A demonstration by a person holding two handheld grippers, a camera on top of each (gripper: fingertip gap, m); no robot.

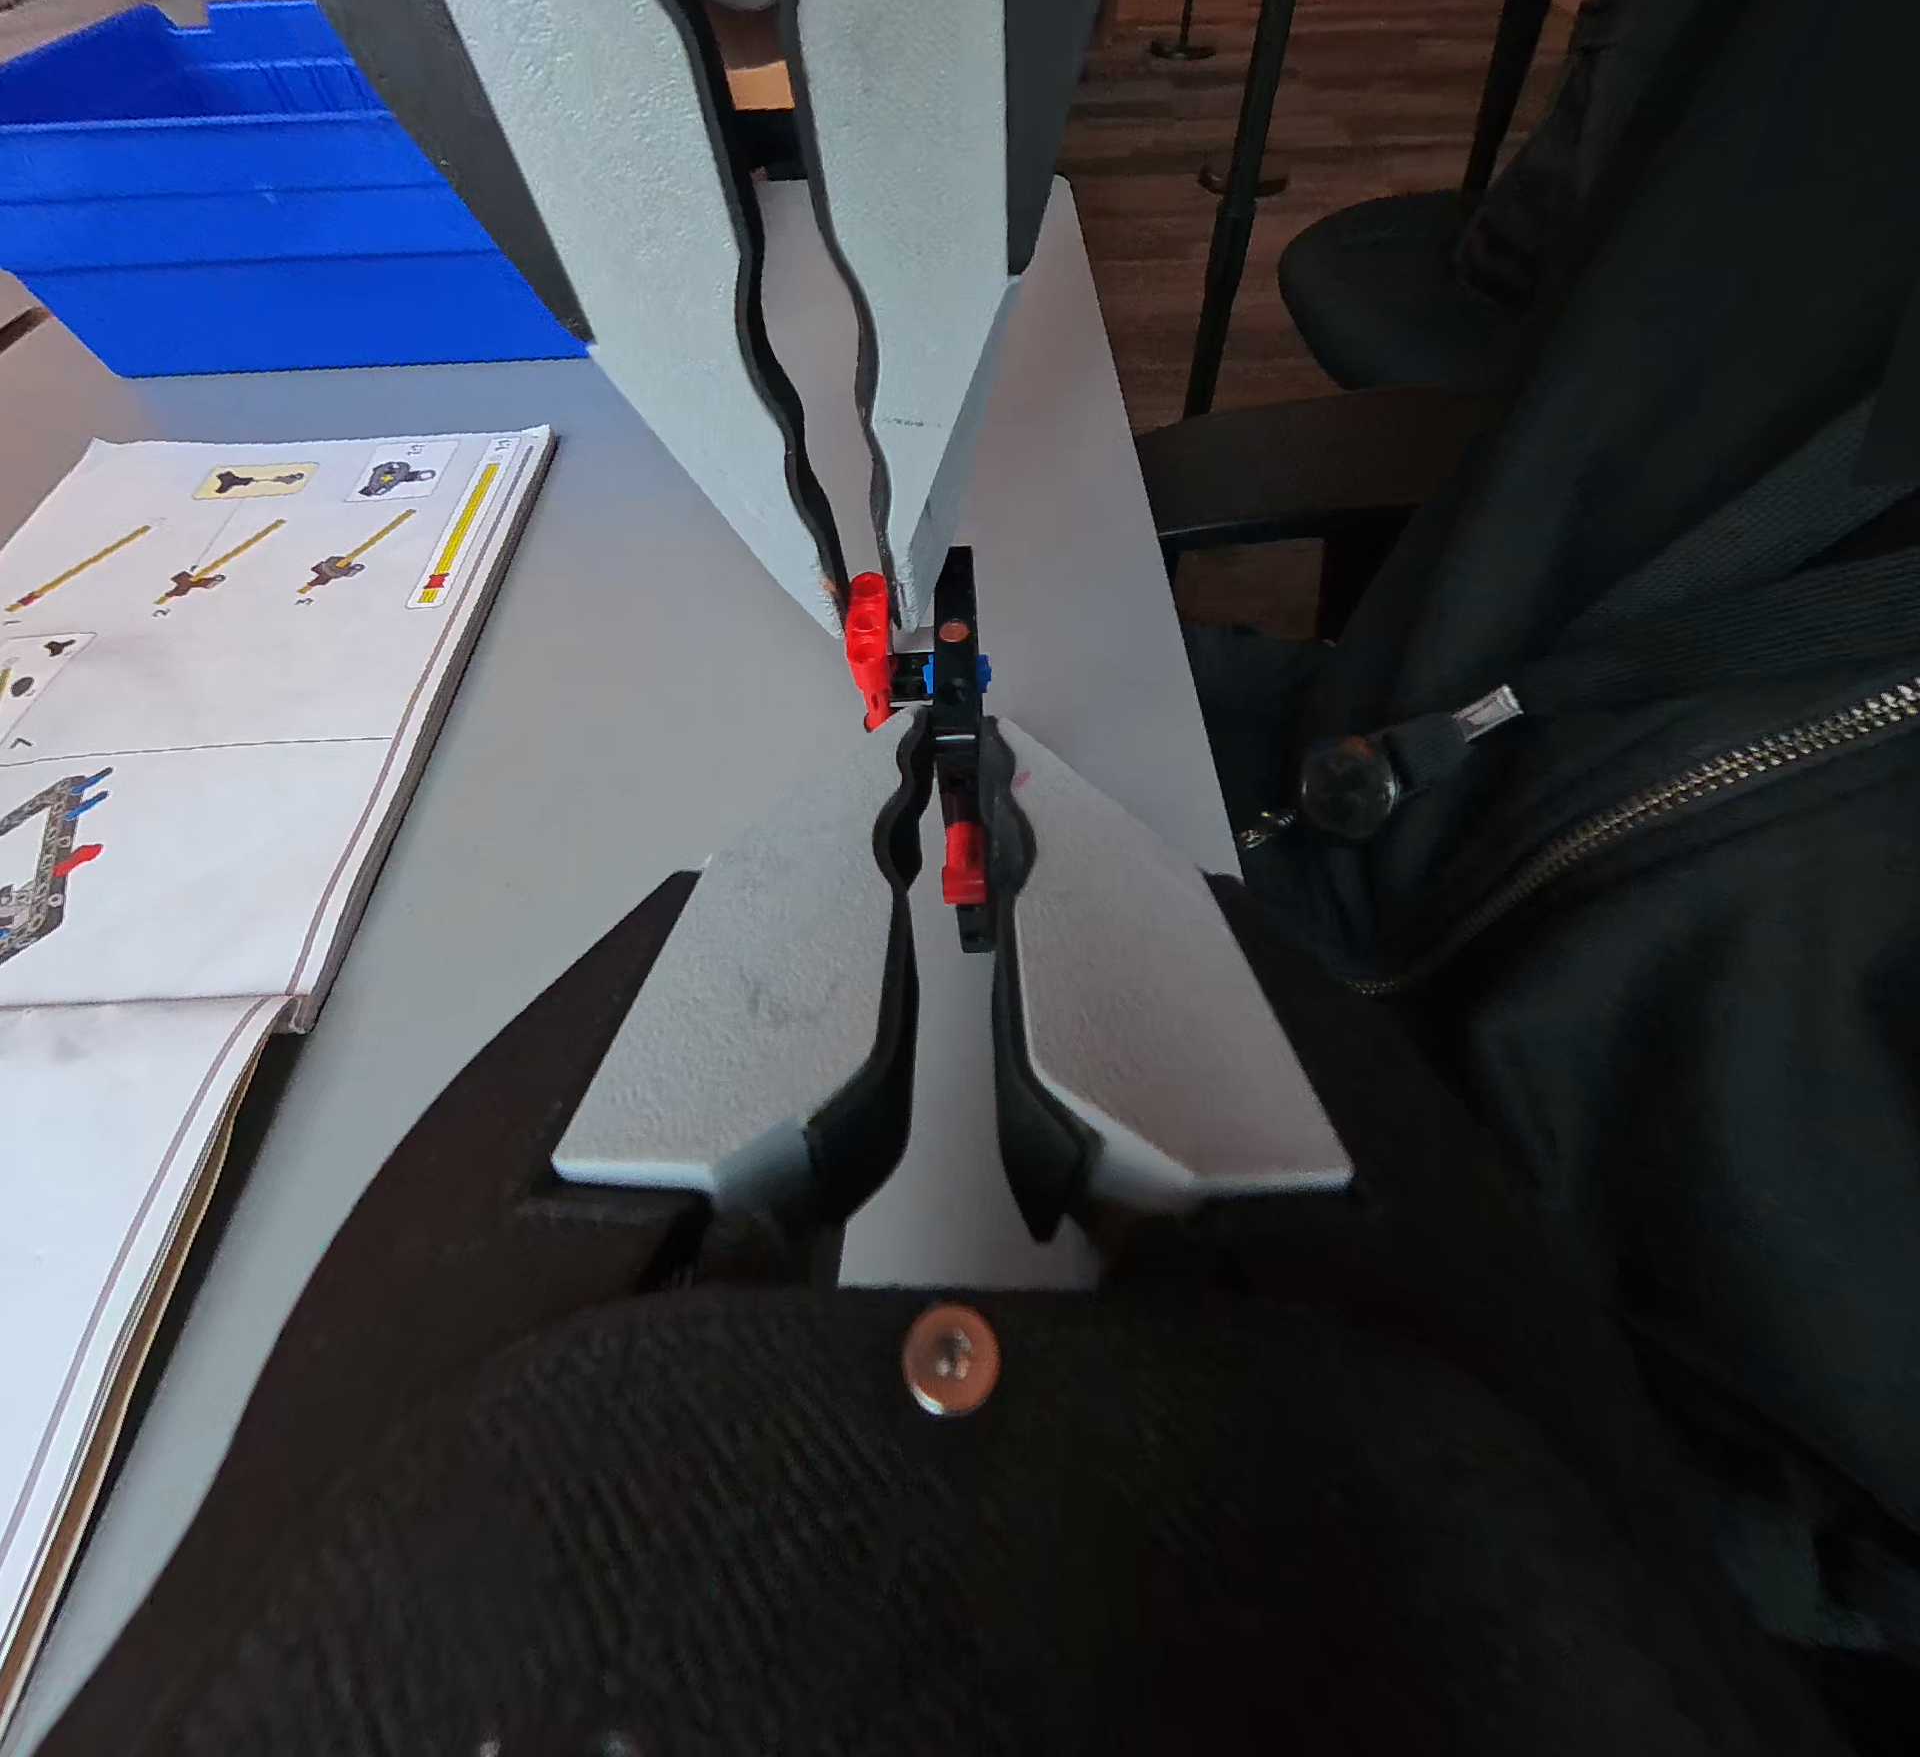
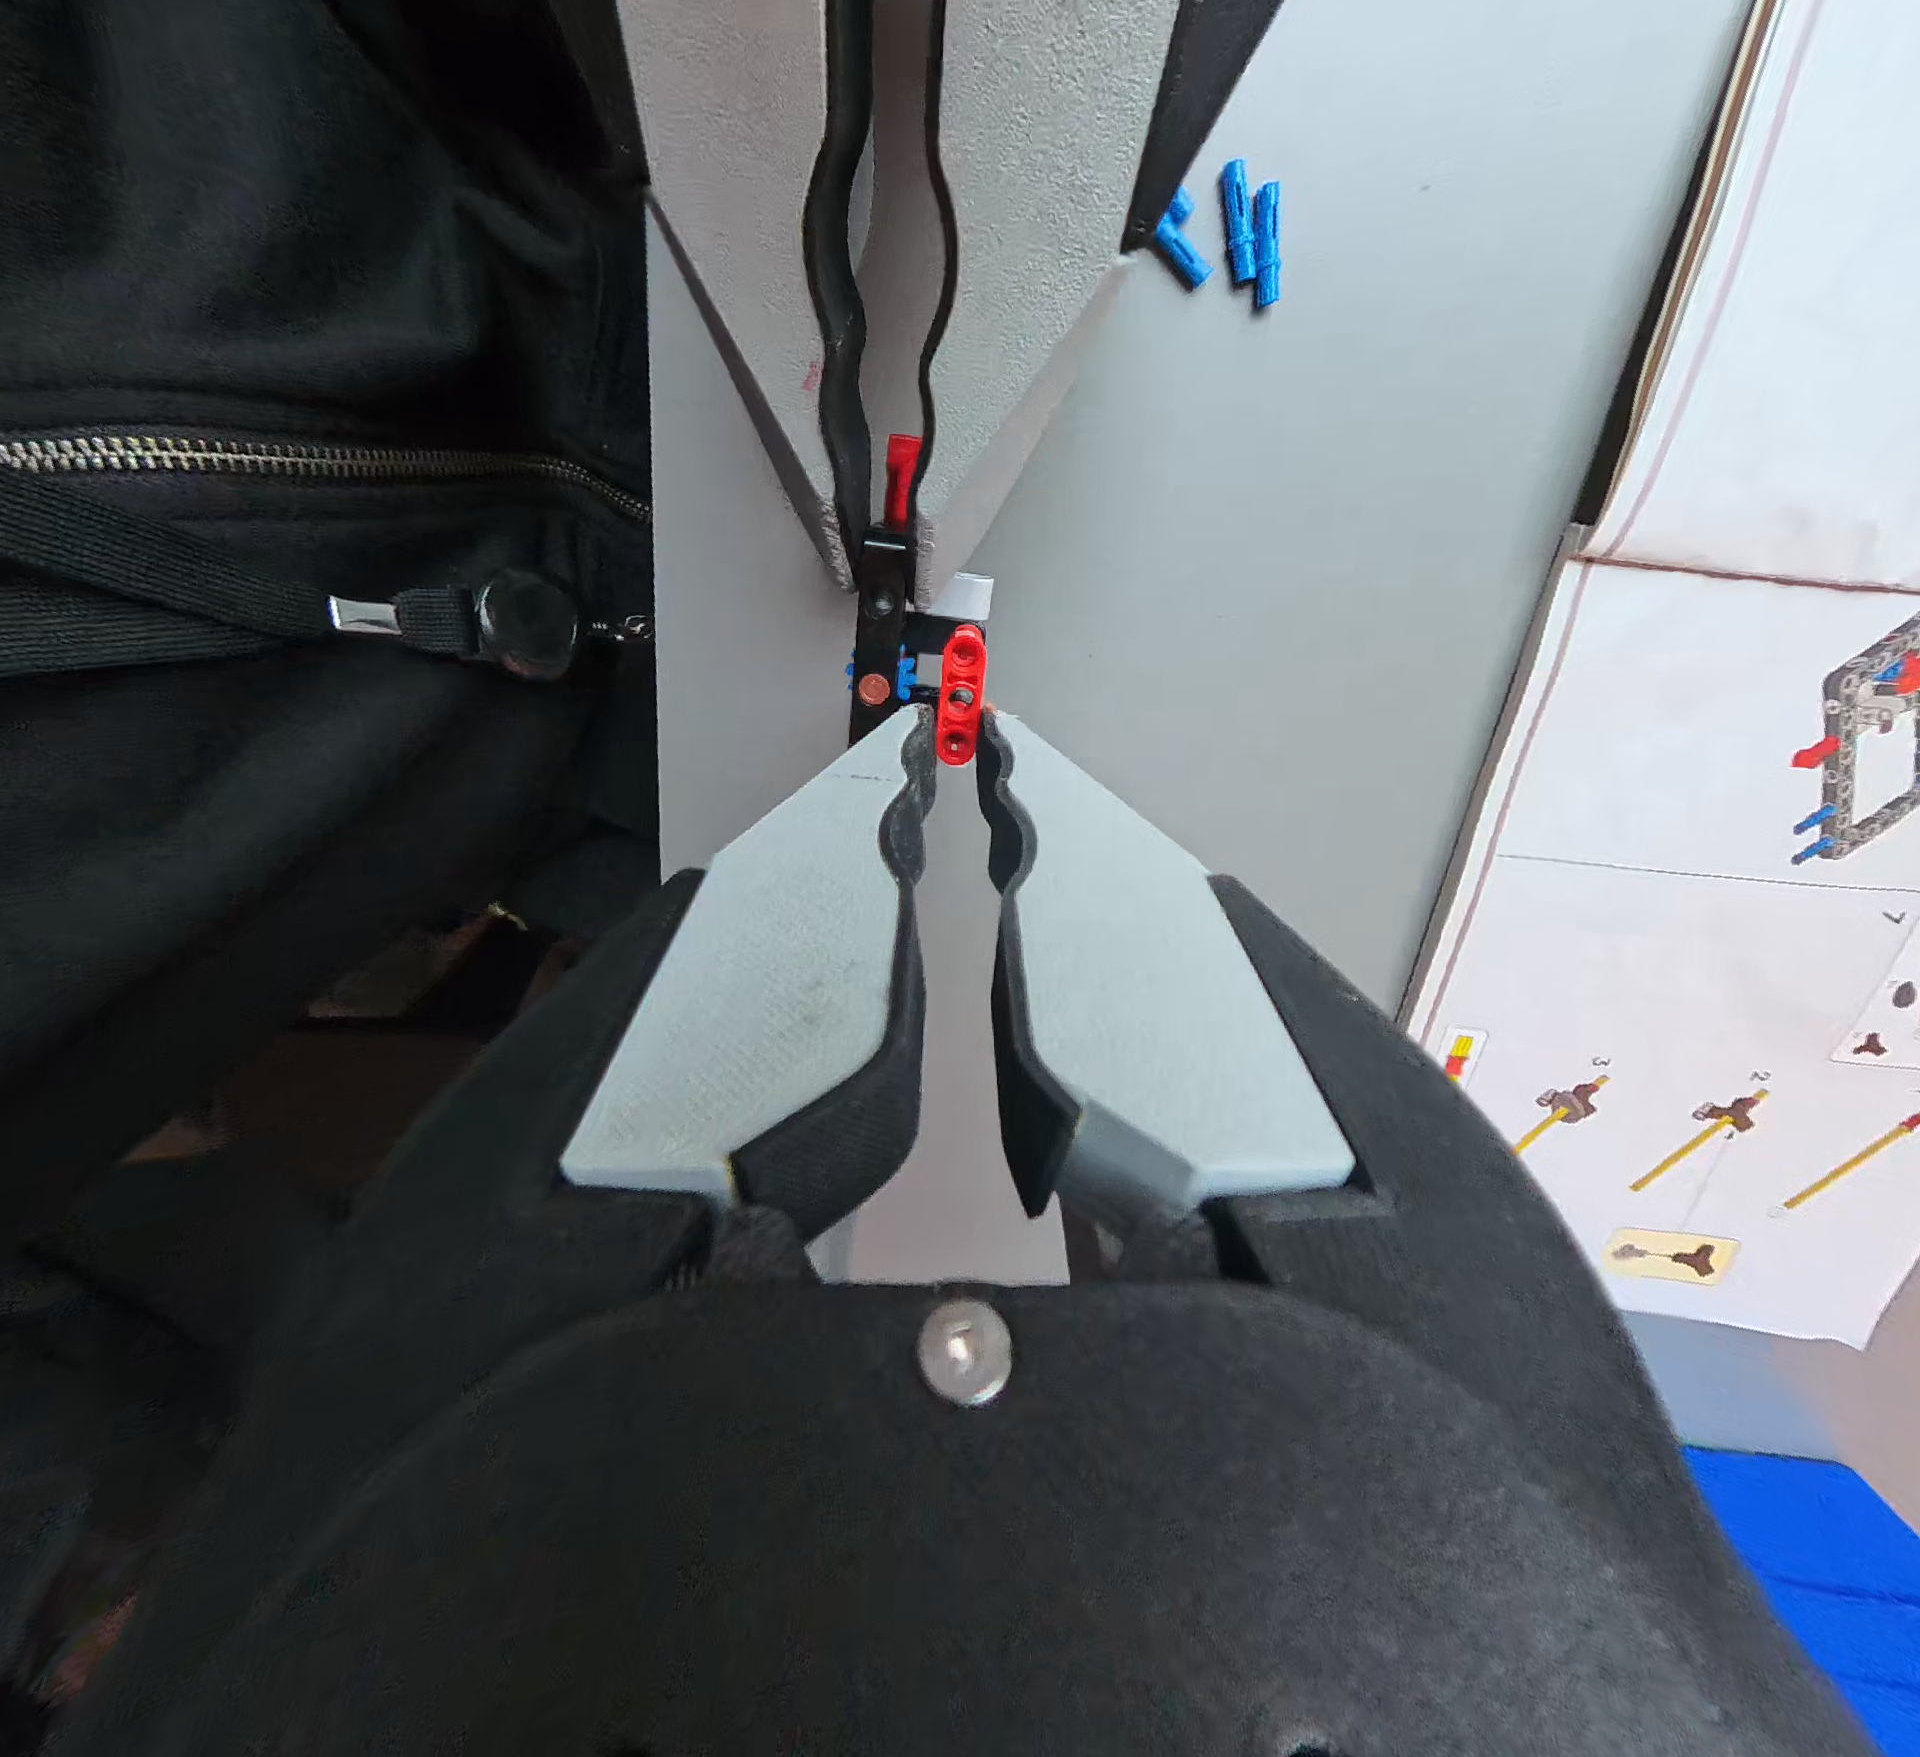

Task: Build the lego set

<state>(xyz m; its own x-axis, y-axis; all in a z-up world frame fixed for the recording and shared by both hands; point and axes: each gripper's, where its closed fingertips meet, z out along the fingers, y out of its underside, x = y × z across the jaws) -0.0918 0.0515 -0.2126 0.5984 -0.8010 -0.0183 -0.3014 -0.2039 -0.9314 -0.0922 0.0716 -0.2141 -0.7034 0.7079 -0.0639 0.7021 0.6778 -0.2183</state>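
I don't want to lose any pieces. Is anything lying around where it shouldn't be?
Nothing looks wrong. Three blue pins lie loose on the table, near the manual, well back from the edge. The left gripper holds the black beam; the right gripper pinches the red connector.

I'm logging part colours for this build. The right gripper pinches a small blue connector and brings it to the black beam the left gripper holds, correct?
Not quite: the connector in the right gripper is red, not blue, as the right wrist view shows. The rest holds: the left gripper holds the black beam.
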